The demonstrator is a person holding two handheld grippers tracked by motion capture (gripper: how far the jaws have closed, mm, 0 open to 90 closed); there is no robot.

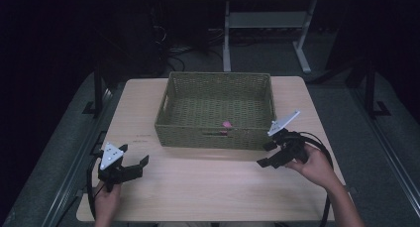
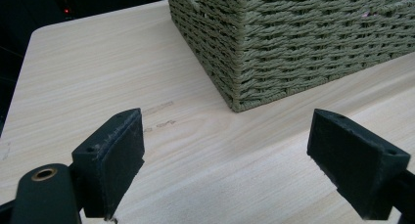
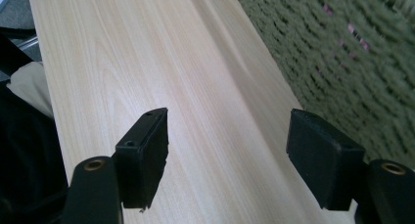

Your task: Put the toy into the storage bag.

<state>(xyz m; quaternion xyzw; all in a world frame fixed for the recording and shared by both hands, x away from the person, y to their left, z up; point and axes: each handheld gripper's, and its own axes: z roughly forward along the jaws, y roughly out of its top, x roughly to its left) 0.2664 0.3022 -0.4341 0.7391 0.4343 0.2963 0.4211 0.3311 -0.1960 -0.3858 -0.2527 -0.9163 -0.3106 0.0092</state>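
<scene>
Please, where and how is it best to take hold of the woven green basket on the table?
Probably grip the woven basket at the handle slot in its left short wall, or at the slot in its near long wall. Come from above, one jaw inside the wall and one outside: the walls stand upright and thin, while the whole basket looks far too wide for an open claw.

The table is pale wood-grain laminate, smooth with a soft sheen. The olive basket, at twelve o'clock on it, is coarse woven cord, matt and rough. The left gripper and right gripper carry matt black, grainy pads.
</scene>
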